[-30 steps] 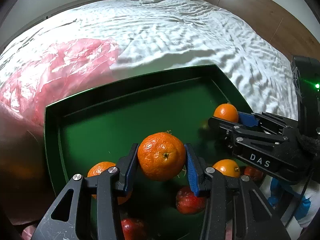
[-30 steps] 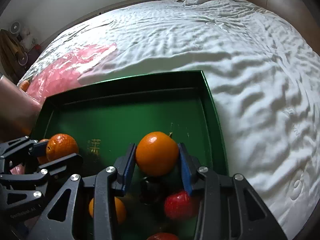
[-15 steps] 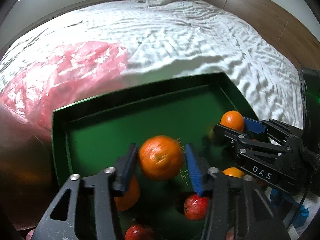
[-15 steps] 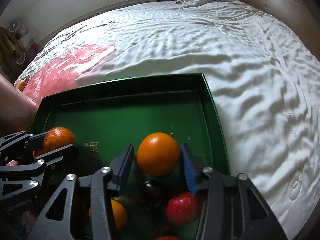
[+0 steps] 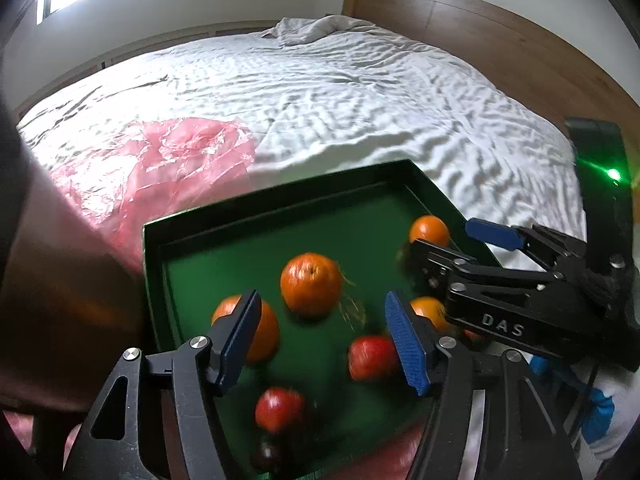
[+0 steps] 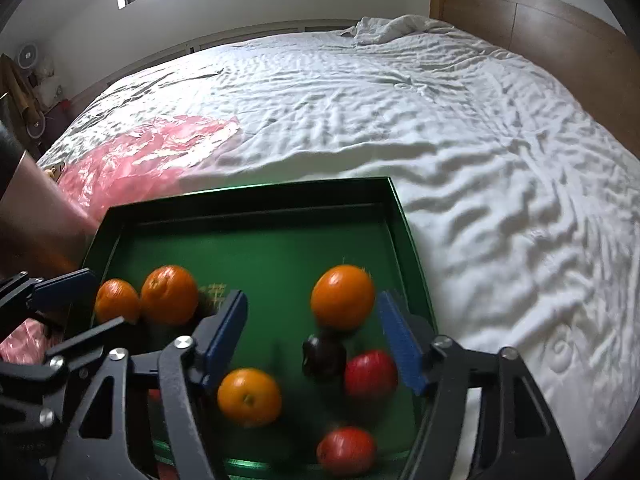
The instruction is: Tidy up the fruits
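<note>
A green tray is set on a bed covered by a rumpled white sheet, and the fruit is gathered in the tray's near half. In the left wrist view the left gripper is seen with its jaws apart, having just been opening; nothing is pinched, and a large orange is left lying on the tray floor just beyond the blue pads, at about 12 o'clock from them. A second orange is partly hidden behind the left pad at 9 o'clock, and a red apple is partly hidden by the right pad at 3 o'clock. Another red apple is seen at 6 o'clock, with a dark fruit, too blurred to name, beyond it at the tray's near edge. In the right wrist view the right gripper is spread wide, its jaws also having just been opening, and a smooth orange is released on the tray near the right wall, at 1 o'clock from the gap. A dark plum is seen just beside a red fruit. Crumpled pink plastic is spread over the sheet at 10 o'clock from the tray, and a wooden headboard is seen at 1 o'clock.
</note>
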Tool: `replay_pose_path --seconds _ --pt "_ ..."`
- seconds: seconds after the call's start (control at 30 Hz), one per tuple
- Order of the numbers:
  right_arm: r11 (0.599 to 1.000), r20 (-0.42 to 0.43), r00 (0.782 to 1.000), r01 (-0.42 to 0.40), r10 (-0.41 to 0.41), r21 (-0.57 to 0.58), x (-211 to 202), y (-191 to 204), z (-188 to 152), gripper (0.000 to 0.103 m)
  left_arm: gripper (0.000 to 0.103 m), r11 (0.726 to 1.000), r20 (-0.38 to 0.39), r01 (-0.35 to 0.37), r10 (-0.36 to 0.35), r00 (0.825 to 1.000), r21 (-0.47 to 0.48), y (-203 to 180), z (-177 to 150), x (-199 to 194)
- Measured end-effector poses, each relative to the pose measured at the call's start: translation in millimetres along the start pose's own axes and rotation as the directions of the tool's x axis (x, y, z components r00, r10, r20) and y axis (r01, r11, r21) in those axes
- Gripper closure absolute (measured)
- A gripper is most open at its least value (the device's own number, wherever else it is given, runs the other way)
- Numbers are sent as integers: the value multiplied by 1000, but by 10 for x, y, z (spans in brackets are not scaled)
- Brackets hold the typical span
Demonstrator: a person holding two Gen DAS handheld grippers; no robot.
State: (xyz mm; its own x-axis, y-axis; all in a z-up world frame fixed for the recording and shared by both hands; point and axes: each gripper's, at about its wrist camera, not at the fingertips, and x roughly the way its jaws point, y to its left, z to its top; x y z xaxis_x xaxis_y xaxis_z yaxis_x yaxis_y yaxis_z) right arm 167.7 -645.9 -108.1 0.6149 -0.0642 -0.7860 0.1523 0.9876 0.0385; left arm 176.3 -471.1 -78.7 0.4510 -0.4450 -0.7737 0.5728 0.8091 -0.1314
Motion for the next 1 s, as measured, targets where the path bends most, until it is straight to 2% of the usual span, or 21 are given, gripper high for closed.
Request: replay_pose_path --seconds 0.33,0.4,0.53,1.0 --pt "999 44 998 46 -46 -3 -477 321 -390 0 40 1000 23 6 -6 1000 25 49 -511 -602" --pt "999 51 998 43 -43 -5 -555 413 -478 0 38 1000 30 -18 18 999 22 120 -629 -726" --pt "1000 63 998 28 -27 -12 -692 643 -656 0 27 999 42 -47 47 998 -1 302 -833 -925" --pt "999 109 994 -23 27 -38 -864 1335 -1037 0 25 983 77 -147 156 985 -112 938 -1478 -1395"
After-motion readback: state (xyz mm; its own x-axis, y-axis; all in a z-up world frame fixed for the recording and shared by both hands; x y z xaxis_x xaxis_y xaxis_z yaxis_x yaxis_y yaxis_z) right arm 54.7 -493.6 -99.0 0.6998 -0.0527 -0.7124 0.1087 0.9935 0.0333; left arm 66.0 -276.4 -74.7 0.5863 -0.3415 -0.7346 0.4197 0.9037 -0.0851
